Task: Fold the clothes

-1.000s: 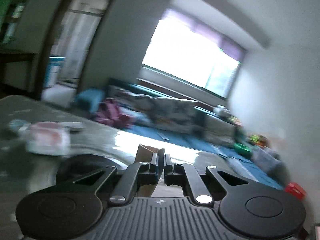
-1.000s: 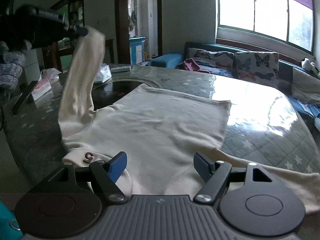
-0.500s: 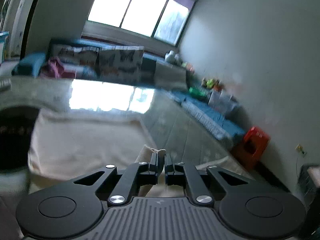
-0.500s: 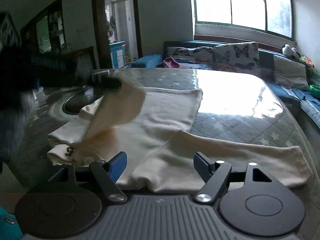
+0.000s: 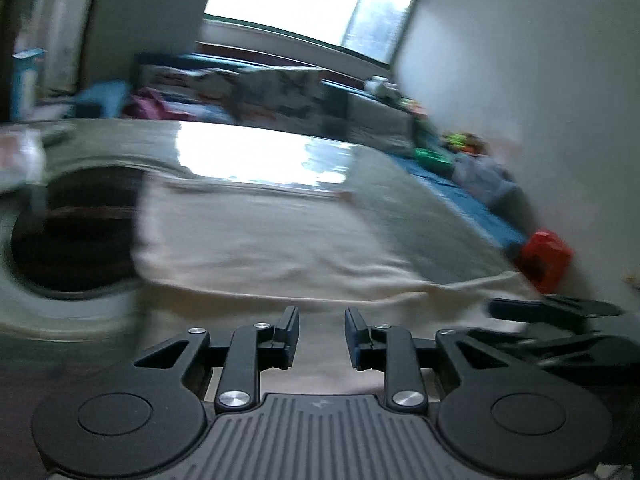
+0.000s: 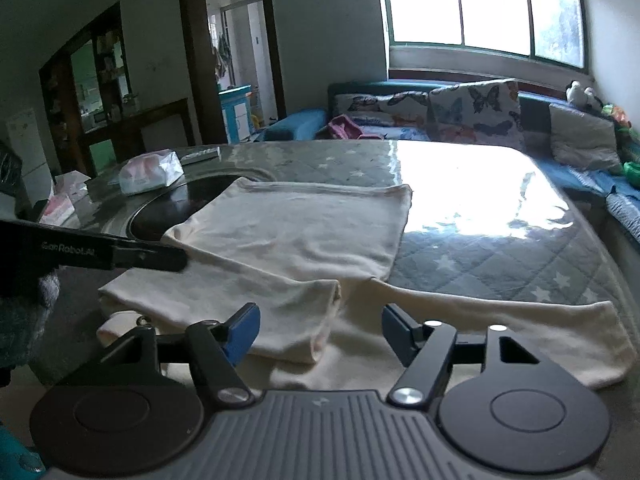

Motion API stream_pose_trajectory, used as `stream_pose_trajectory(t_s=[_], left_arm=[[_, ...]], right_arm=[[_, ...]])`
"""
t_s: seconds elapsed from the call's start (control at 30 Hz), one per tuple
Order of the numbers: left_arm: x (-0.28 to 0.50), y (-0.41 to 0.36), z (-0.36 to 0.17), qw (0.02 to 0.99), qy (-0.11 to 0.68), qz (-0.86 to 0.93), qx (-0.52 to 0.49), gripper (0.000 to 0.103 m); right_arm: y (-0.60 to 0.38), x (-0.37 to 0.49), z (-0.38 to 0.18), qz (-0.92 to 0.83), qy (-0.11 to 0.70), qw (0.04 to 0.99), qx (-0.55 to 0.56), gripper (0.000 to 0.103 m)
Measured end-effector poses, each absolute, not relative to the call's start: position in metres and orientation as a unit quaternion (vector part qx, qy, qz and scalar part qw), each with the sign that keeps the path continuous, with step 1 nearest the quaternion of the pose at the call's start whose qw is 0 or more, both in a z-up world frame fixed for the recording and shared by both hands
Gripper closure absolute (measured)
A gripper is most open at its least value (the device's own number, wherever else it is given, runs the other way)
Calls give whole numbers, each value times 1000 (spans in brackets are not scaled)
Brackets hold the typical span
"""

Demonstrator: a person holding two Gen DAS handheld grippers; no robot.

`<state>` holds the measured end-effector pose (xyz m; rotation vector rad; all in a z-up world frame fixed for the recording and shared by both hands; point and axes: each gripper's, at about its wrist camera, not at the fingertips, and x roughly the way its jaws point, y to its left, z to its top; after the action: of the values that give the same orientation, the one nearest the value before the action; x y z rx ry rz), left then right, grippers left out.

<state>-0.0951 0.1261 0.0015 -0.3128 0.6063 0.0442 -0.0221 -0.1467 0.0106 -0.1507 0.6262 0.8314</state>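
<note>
The cream long-sleeved top point(image 6: 304, 236) lies flat near the table's point(image 6: 500, 208) front edge. 1 sleeve point(image 6: 224, 300) is folded across its body; the other sleeve point(image 6: 500, 320) stretches out rightward, unfolded. Left gripper point(image 5: 320, 334) narrowly parted, right gripper point(image 6: 320, 332) wide, both empty.

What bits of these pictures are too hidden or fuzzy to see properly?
- Left wrist view: motion blur smears the cream long-sleeved shirt and the sofa cushions.
- Right wrist view: the open right gripper covers the shirt's near edge; its collar mark is hidden.
- Right wrist view: the left gripper is seen side-on, hiding its jaws there.
- Right wrist view: the white plastic packet has unreadable print.
</note>
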Motion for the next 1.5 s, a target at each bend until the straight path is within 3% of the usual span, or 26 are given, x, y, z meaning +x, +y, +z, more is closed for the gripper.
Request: stream_pose_trajectory(t_s=[0.33, 0.63, 0.7, 0.8, 1.5], left_arm=[[-111, 174, -20, 932, 307, 105, -161, 76], [-77, 184, -24, 935, 304, 93, -155, 75], [-71, 187, -27, 933, 309, 94, -156, 79], [-74, 190, -32, 933, 305, 97, -164, 94], [-90, 192, -25, 928, 298, 126, -187, 90]], right_arm=[[-111, -3, -4, 408, 326, 849, -82, 53], [-99, 9, -11, 390, 337, 852, -84, 68], [-99, 11, -12, 387, 338, 854, -85, 74], [-98, 13, -12, 382, 339, 856, -86, 88], [-110, -28, -9, 416, 306, 841, -160, 86]])
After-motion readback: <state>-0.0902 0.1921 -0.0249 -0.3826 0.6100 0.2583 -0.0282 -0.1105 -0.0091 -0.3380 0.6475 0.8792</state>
